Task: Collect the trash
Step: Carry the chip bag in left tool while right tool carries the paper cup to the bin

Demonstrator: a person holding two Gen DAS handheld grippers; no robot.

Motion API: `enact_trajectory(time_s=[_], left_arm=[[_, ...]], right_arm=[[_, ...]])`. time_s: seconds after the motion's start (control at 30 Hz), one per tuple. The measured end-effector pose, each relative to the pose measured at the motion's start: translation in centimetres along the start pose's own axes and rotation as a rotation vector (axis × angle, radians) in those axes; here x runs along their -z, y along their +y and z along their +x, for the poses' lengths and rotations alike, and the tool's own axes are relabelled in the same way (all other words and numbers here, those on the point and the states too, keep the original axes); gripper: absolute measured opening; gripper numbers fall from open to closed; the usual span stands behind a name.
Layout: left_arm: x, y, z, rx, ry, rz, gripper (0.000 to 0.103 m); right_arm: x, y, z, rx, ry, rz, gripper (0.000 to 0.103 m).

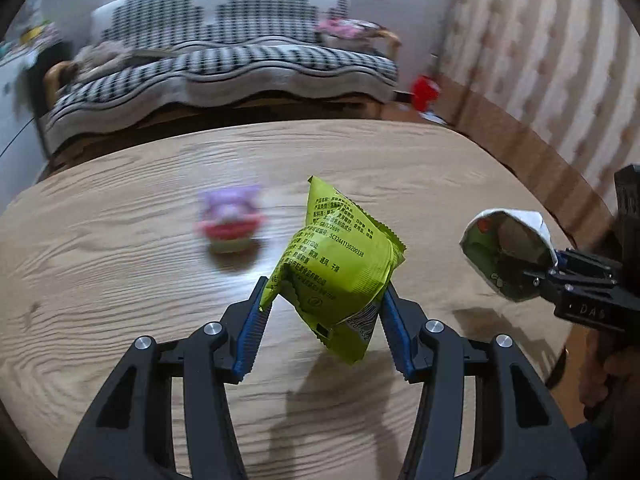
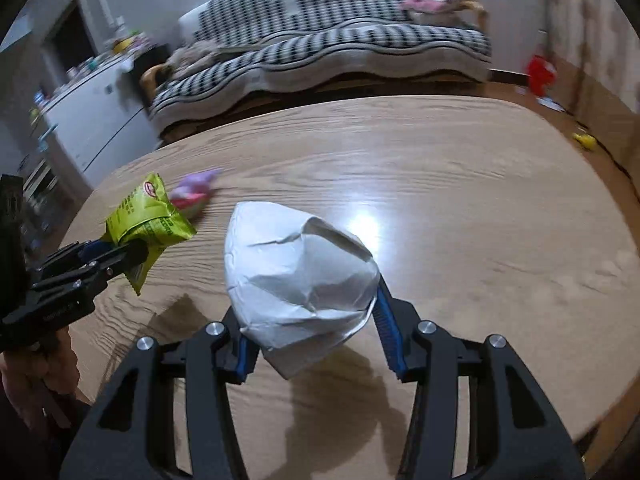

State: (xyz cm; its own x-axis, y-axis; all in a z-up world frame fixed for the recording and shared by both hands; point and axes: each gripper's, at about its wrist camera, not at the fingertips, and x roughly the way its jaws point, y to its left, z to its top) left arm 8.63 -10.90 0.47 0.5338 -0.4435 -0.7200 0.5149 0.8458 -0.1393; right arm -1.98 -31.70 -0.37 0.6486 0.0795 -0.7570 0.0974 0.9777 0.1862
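My left gripper (image 1: 325, 284) is shut on a crumpled lime-green snack wrapper (image 1: 340, 256) with black print, held just above the wooden table (image 1: 120, 280). My right gripper (image 2: 310, 304) is shut on a crushed white paper cup (image 2: 296, 264). In the left wrist view the cup's open mouth (image 1: 508, 252) faces the camera at the right, pinched by the right gripper (image 1: 548, 272). The right wrist view has the left gripper (image 2: 132, 256) and the wrapper (image 2: 148, 220) at its left edge. A blurred purple and pink small object (image 1: 230, 224) (image 2: 194, 192) lies on the table beyond the wrapper.
A striped black-and-white sofa (image 1: 240, 52) runs behind the oval table. A white cabinet (image 2: 92, 120) with clutter on top stands at the far left. A red object (image 1: 424, 90) and a small yellow one (image 2: 584, 140) lie on the floor at the right. A person's hand (image 2: 40, 380) grips the left handle.
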Motion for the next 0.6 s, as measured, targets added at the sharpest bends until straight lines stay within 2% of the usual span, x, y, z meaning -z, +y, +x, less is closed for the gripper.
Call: enact_trajectory(time_s=[0.27, 0.6], left_arm=[[0.4, -13.3, 2.7, 0.158, 0.03, 0.178, 0.052], [2.7, -29.9, 4.3, 0.36, 0.06, 0.373, 0.052]], right_arm=[[5.7, -12.3, -6.4, 0.161, -0.034, 0.158, 0.049], [13.7, -25.5, -14.2, 0.301, -0.066, 0.375, 0.049]])
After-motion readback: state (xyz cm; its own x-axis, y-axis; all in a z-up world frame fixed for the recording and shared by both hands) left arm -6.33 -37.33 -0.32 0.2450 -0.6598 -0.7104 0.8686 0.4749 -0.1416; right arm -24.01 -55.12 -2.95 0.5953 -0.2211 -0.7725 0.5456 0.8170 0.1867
